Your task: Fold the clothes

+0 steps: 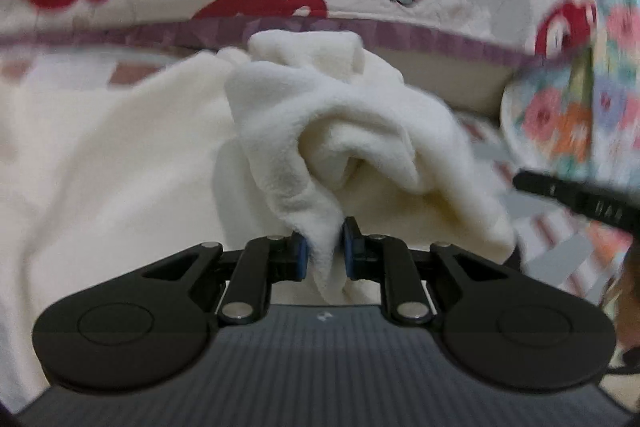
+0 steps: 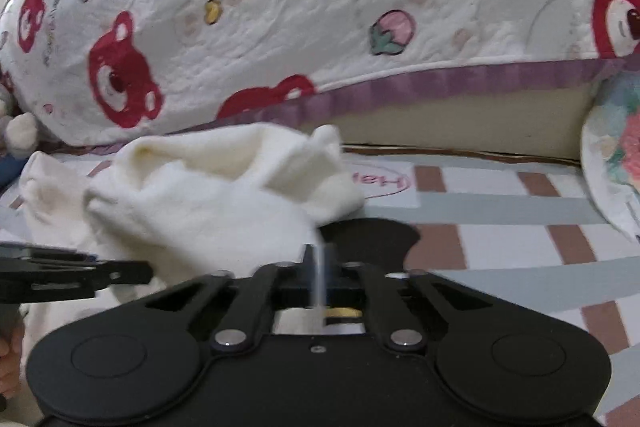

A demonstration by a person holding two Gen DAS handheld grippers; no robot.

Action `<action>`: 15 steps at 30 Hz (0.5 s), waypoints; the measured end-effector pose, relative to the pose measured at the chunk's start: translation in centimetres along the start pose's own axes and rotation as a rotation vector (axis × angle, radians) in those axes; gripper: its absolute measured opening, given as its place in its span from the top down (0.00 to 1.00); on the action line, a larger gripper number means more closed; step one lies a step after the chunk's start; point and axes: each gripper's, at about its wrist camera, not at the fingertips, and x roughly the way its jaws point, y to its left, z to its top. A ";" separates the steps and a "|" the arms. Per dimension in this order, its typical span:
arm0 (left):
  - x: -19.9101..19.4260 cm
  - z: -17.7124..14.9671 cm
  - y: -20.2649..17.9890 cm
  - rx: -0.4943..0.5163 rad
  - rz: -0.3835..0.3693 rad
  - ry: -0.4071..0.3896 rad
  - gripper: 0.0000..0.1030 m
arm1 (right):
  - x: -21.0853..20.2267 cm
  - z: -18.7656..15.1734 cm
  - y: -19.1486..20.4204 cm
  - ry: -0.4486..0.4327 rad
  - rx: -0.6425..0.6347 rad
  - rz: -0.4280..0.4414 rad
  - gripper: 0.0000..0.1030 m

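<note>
Left gripper (image 1: 325, 251) clenched on the cream fleece garment (image 1: 320, 131), bunched ahead of its fingers; right gripper (image 2: 320, 275) pinches its thin edge.

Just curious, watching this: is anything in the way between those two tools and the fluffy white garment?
Nothing visible. The left tool already pinches a fold of the cream fleece garment, and the right tool is shut on a thin edge of it.

Fleece garment (image 2: 208, 203) on checked sheet (image 2: 500, 239), quilt (image 2: 320, 7) behind, cushion (image 2: 616, 155) right.
</note>
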 end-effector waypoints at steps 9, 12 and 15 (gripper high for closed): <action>0.4 -0.2 -0.4 0.045 0.064 -0.005 0.79 | 0.5 -1.5 -0.6 0.117 -0.035 0.214 0.49; 0.8 -0.3 -0.6 0.071 0.080 0.002 0.77 | 1.9 -2.7 1.3 0.192 -0.097 0.243 0.31; 0.6 -0.3 0.2 0.024 0.035 -0.016 0.79 | 2.8 -2.9 1.3 0.175 -0.019 0.183 0.31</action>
